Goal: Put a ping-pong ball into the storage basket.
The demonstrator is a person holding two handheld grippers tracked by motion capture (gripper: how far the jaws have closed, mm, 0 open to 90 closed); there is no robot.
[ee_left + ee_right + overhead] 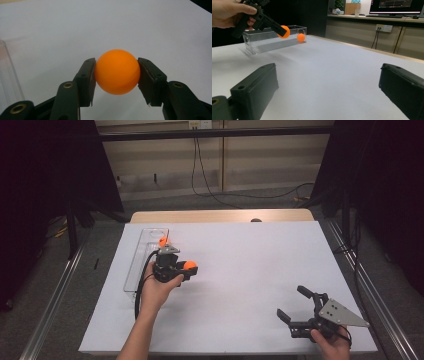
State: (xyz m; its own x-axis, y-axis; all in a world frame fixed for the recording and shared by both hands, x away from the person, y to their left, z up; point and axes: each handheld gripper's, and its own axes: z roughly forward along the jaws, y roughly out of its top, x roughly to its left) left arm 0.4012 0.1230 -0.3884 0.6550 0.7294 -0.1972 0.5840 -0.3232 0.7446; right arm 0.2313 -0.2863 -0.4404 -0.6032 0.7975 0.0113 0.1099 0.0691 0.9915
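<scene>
Small round orange plastic ball (117, 72) clamped between the two black jaws of the left gripper (186, 268), pads pressing on both its sides, ball lifted off the white table cover (250, 270). In the high view that gripper sits left of centre, just right of a clear rectangular plastic box (145, 257) lying along the table's left side. A second orange ball (301, 37) rests inside the box at its far end. Right gripper (295, 304) at near right corner, well apart, jaws spread wide, nothing between them, low over the cover.
</scene>
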